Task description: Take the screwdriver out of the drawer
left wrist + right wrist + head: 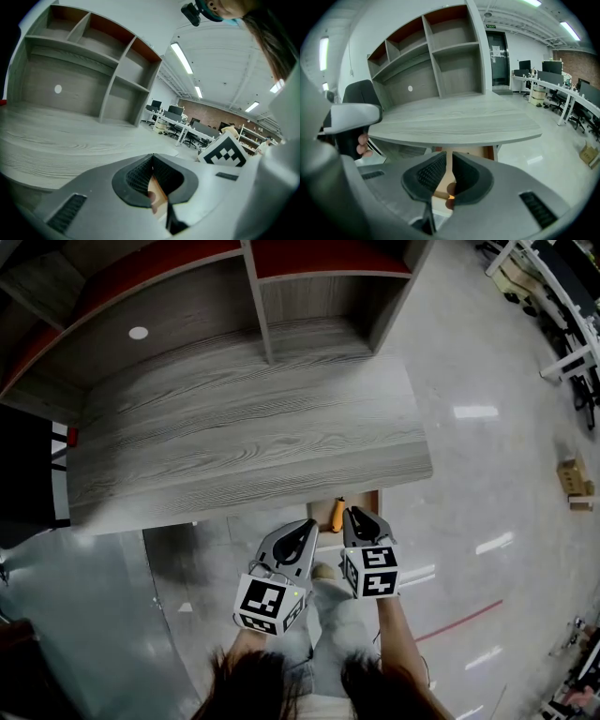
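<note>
An orange-handled screwdriver (336,514) lies in the open wooden drawer (374,502) that sticks out from under the desk's front edge. In the head view both grippers hover just in front of the drawer. The left gripper (309,524) is left of the screwdriver, its jaws shut and empty (152,157). To the right of the screwdriver, the right gripper (359,515) points at the drawer. Only a thin slit shows between its jaws (450,157), and nothing is held. Through that slit I glimpse the drawer's wood (471,152) and an orange spot.
The grey wood-grain desk (244,446) with a shelf unit (262,296) at its back overhangs the drawer. A black chair (28,465) stands at the desk's left end. The person's legs (328,615) are under the grippers. A cardboard box (574,479) sits on the floor at right.
</note>
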Demonstrator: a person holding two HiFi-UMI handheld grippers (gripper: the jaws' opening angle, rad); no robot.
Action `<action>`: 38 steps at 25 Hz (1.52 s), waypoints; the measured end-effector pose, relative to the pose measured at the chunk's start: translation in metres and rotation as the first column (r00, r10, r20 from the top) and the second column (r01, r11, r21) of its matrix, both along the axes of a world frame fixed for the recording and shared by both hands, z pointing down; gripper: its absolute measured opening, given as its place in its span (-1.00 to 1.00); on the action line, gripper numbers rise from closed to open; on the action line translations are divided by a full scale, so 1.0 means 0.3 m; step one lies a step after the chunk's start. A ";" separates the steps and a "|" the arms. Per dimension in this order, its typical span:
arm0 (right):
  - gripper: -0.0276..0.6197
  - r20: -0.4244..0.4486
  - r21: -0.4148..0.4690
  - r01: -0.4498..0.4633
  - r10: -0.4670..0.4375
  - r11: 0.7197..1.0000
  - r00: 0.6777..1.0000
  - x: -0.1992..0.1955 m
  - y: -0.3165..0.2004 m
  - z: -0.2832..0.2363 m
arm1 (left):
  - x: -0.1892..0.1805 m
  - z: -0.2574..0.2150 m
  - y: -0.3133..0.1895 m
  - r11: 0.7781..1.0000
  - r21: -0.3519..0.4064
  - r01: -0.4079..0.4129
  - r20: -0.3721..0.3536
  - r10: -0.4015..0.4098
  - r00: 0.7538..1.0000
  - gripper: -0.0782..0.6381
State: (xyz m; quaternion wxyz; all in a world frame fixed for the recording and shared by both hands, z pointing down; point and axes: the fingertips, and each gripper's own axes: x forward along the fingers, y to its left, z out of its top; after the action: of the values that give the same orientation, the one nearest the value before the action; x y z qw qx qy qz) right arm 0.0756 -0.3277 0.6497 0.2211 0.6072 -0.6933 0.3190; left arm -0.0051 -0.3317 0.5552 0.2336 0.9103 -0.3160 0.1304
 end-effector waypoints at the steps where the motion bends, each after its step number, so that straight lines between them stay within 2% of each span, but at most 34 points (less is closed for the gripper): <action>1: -0.81 0.004 -0.011 -0.002 0.002 1.000 1.000 -0.003 -0.002 0.019 | 0.000 0.017 0.000 1.000 -0.007 -0.004 0.001 0.004 1.000 -0.73; 5: -0.73 0.016 -0.059 -0.005 0.006 0.998 1.000 -0.014 -0.005 0.092 | -0.001 0.082 0.002 0.999 -0.037 -0.014 0.000 0.014 1.000 -0.73; 17: -0.71 0.003 -0.171 -0.047 0.048 0.984 0.999 0.004 -0.002 0.299 | -0.032 0.248 0.016 0.993 -0.119 -0.021 0.005 0.022 1.000 -0.73; 24: -0.64 0.012 -0.236 -0.042 0.046 0.971 0.999 0.015 -0.007 0.393 | -0.029 0.325 0.019 0.988 -0.156 -0.023 0.010 0.025 1.000 -0.73; 38: -0.57 0.005 -0.383 -0.054 0.060 0.922 0.998 0.022 -0.020 0.513 | -0.003 0.400 -0.019 0.980 -0.194 -0.039 0.015 0.043 0.999 -0.73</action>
State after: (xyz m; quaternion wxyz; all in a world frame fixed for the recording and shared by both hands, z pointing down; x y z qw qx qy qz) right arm 0.0823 -0.3338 0.8037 0.3200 0.5696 -0.6016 0.4596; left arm -0.0060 -0.3374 0.6751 0.3154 0.8882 -0.2853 0.1741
